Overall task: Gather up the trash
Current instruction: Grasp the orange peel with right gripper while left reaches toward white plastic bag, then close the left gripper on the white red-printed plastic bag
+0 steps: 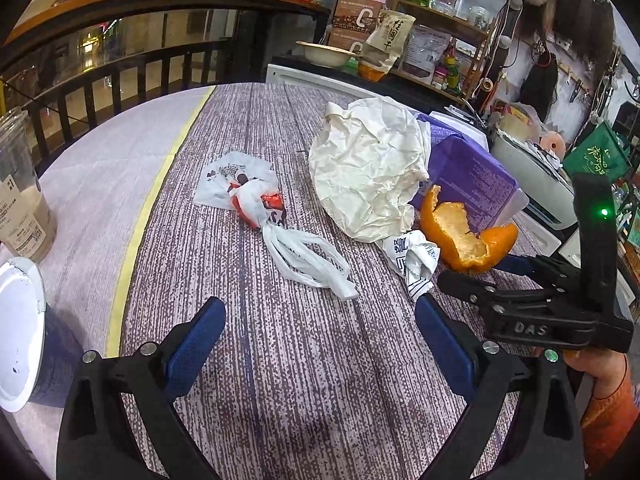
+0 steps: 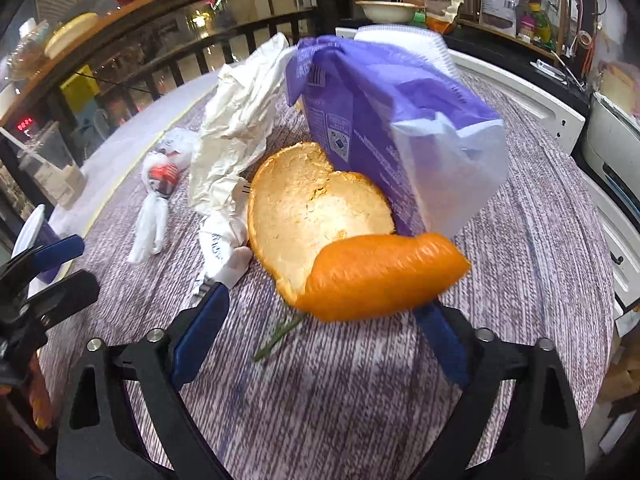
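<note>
A round desk (image 1: 320, 360) covered in purple-and-white woven cloth with a yellow stripe carries the trash. In the left wrist view, a knotted thin white plastic bag (image 1: 264, 216) with red print lies at centre, its limp handles trailing toward the lower right. To its right sits a large crumpled sheet of cream paper (image 1: 368, 172), stiff and creased, and behind that a glossy purple packet (image 1: 472, 176). A curled orange peel (image 1: 464, 232), pithy and pale inside and smooth outside, rests at centre right, just beside a small crumpled printed wrapper (image 1: 416, 260). A clear plastic cup (image 1: 20, 196) with a beige drink stands at the left edge, with a white lid (image 1: 20, 336) below it. The left hand-held gripper (image 1: 320, 320) points down over bare cloth, its blue-padded jaws wide and empty. The right hand-held gripper (image 2: 324, 316) tilts downward at the peel (image 2: 320, 220), its jaws wide on either side of the peel's near edge; whether the pads touch it I cannot tell. A thin green stem (image 2: 276, 340) lies on the cloth below the peel.
</note>
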`<state>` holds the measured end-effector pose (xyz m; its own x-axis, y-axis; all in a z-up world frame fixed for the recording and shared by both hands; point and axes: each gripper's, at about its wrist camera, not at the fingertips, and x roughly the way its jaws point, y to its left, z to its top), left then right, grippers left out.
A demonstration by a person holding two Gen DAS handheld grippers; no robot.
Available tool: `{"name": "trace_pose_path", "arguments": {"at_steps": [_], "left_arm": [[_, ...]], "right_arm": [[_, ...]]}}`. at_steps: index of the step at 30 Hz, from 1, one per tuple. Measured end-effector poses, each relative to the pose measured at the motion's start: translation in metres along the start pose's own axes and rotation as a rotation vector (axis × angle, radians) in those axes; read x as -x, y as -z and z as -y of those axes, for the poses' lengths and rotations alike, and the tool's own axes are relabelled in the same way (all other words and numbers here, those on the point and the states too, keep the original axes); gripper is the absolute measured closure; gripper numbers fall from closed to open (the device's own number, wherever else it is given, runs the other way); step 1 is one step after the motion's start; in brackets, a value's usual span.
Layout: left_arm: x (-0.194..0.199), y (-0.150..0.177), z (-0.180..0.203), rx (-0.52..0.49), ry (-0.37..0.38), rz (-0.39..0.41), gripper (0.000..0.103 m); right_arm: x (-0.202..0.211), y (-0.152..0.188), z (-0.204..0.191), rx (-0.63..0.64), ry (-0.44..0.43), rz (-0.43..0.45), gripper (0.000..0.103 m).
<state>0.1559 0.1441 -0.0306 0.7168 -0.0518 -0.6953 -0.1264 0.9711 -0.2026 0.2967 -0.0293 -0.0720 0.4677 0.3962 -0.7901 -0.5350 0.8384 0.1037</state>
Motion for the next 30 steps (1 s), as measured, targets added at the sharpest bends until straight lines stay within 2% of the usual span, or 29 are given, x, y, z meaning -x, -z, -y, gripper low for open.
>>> {"name": "trace_pose_path", "arguments": {"at_steps": [7,9,15,20,23,30], "left_arm": [[-0.005,0.0,-0.007,0.007,-0.002,-0.016,0.009],[-0.008,-0.002,-0.009,0.016,0.001,-0.024,0.009],[-0.018,-0.011,-0.015,0.045,-0.014,-0.045,0.009],[-0.032,-0.022,-0.016,0.069,-0.046,-0.058,0.013],[-0.041,-0.03,-0.015,0.079,-0.063,-0.065,0.013],[-0.058,-0.048,-0.023,0.1,-0.15,-0.079,0.029]], "right_arm": [[-0.005,-0.011,0.002,-0.02,0.035,-0.012,0.026],[-0.005,-0.013,0.0,-0.014,0.045,0.0,0.039],[0.001,-0.01,0.002,-0.015,0.031,0.027,0.056],[0.009,-0.005,0.004,-0.021,0.007,0.042,0.062],[0.015,0.0,0.003,-0.017,-0.018,0.044,0.062],[0.033,0.016,0.003,-0.002,-0.046,0.055,0.062]]}}
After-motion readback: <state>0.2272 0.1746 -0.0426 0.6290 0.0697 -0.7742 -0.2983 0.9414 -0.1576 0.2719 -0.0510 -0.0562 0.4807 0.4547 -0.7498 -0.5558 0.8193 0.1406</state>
